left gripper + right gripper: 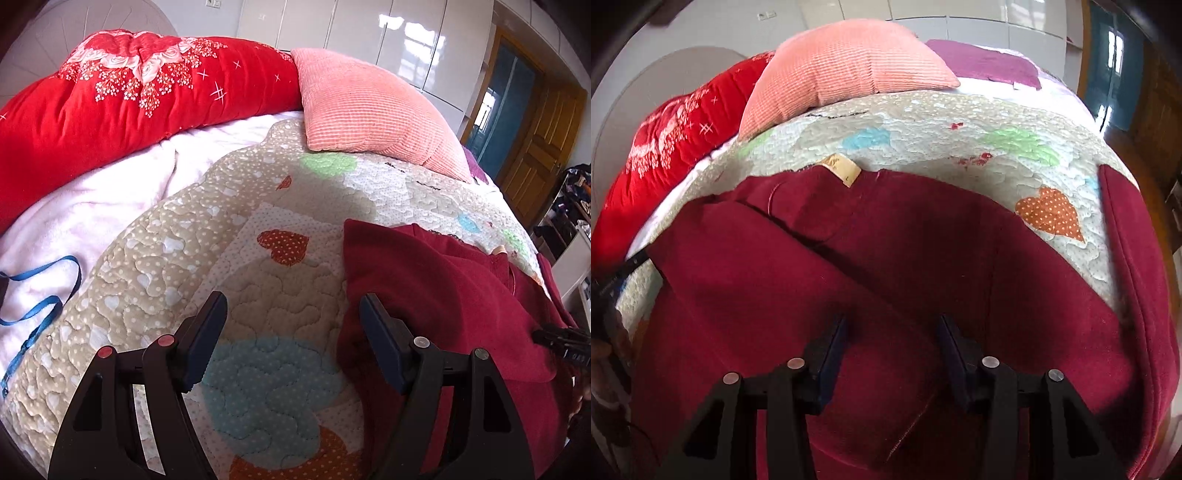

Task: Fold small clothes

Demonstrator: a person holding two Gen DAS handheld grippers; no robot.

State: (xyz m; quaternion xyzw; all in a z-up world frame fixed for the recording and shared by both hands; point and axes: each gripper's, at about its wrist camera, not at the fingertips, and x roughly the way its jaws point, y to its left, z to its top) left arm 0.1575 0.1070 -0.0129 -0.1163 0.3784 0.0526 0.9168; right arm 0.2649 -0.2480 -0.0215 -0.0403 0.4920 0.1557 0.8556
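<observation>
Carefully now: dark red top (886, 258) half folded on quilt (221, 229). Left gripper (293, 314) and right gripper (892, 332) jaws apart, empty. Could grab quilt too, pulling the fold loose.

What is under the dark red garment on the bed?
The dark red garment lies on a patchwork quilt with heart patches. The quilt shows around the garment's edges. Whatever lies directly beneath the cloth is covered and cannot be seen.
</observation>
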